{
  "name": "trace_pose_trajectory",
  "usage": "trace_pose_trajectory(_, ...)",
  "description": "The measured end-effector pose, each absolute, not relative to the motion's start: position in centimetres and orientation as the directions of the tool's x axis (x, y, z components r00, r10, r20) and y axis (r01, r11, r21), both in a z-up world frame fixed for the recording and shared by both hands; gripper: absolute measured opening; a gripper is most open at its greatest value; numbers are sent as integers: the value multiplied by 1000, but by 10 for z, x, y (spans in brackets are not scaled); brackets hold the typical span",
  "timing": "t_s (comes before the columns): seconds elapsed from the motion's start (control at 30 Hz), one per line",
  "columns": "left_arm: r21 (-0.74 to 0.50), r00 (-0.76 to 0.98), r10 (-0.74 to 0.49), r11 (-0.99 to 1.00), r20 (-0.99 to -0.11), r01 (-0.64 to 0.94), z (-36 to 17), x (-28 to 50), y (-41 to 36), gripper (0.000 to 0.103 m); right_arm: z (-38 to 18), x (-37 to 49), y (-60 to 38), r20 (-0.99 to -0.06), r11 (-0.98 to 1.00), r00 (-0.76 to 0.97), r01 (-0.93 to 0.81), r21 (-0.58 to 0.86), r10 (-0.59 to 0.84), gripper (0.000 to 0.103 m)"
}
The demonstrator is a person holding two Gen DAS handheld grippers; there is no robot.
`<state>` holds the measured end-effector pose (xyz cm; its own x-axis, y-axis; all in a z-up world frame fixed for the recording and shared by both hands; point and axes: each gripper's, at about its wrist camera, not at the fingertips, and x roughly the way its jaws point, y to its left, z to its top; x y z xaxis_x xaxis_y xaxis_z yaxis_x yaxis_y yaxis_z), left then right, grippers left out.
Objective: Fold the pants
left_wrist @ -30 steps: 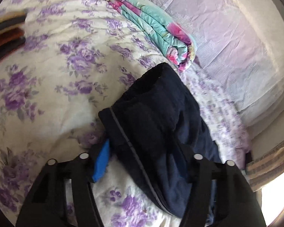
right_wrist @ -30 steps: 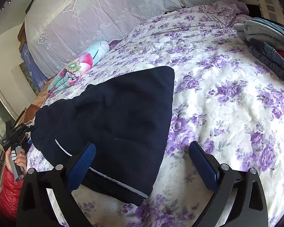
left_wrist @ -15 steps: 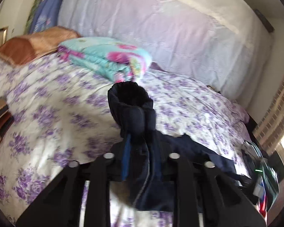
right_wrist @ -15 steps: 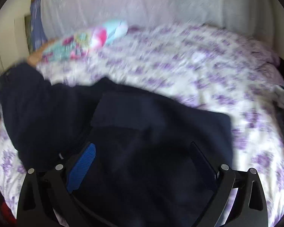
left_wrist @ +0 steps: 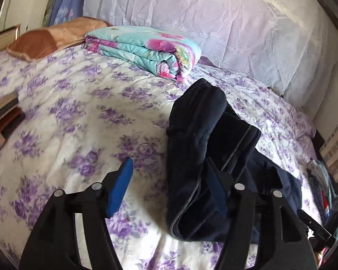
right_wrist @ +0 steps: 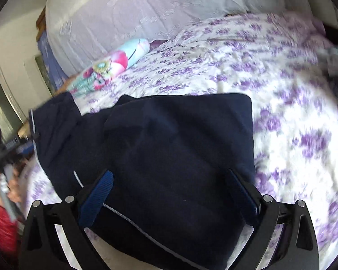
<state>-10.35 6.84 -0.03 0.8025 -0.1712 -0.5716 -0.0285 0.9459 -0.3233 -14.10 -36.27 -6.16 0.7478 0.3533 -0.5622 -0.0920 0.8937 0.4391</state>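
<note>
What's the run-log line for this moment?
pants: folded, on bed | left gripper: fingers opening, pants end between | right gripper: open above pants

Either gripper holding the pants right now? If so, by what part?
Neither. Left gripper jaws are opening, pads off the pants. Right gripper is open above the folded cloth.

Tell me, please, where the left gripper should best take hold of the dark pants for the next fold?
Probably the raised, bunched end of the pants: it stands up off the bedspread, so the opening left gripper can close on it from the sides.
</note>
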Motion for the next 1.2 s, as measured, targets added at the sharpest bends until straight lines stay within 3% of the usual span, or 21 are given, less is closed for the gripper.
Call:
trace_pose_trajectory(0.07, -332, 815, -185, 943, -549, -9, 3, -111, 68, 74, -64, -139, -366, -553, 878, 745, -92, 470, 374, 100)
trace_pose_trajectory(0.17, -241, 845, -112, 970, -523, -21, 12, -118, 52, 89, -62, -139, -358, -568, 895, 745, -87, 438, 350, 100)
trace_pose_trajectory(0.27, -199, 840, -105, 980, -533, -4, 10, -113, 40, 89, -63, -140, -358, -567, 893, 744, -88, 441, 353, 100)
trace_pose_trajectory(0.43, -267, 778, -165, 964, -606, -4, -11, -93, 42, 89, -65, -145, -369, -531, 862, 750, -102, 497, 395, 100)
trace_pose_trajectory(0.53, -404, 752, -230, 913, -617, -52, -25, -90, 66, 86, -65, -145, -369, -528, 859, 750, -103, 502, 399, 100)
trace_pose_trajectory(0.67, -596, 761, -357, 801, -542, -49, -29, -107, 101, 81, -65, -145, -370, -524, 855, 751, -104, 507, 402, 100)
trace_pose_trajectory(0.77, -632, 790, -294, 761, -538, -147, -28, -123, 123, 82, -66, -146, -369, -521, 852, 751, -105, 512, 405, 100)
trace_pose_trajectory(0.83, -678, 776, -327, 715, -540, -170, -36, -120, 136, 82, -66, -146, -370, -521, 852, 751, -105, 512, 405, 100)
trace_pose_trajectory(0.93, -693, 731, -347, 682, -588, -234, -51, -105, 139, 82, -66, -146, -370, -521, 853, 751, -105, 512, 406, 100)
trace_pose_trajectory(1.13, -591, 718, -262, 767, -644, -250, -46, -66, 112, 86, -66, -146, -371, -520, 852, 750, -106, 513, 407, 100)
trace_pose_trajectory(1.2, -579, 725, -232, 769, -648, -272, -45, -62, 112, 78, -66, -146, -371, -519, 850, 751, -106, 515, 409, 100)
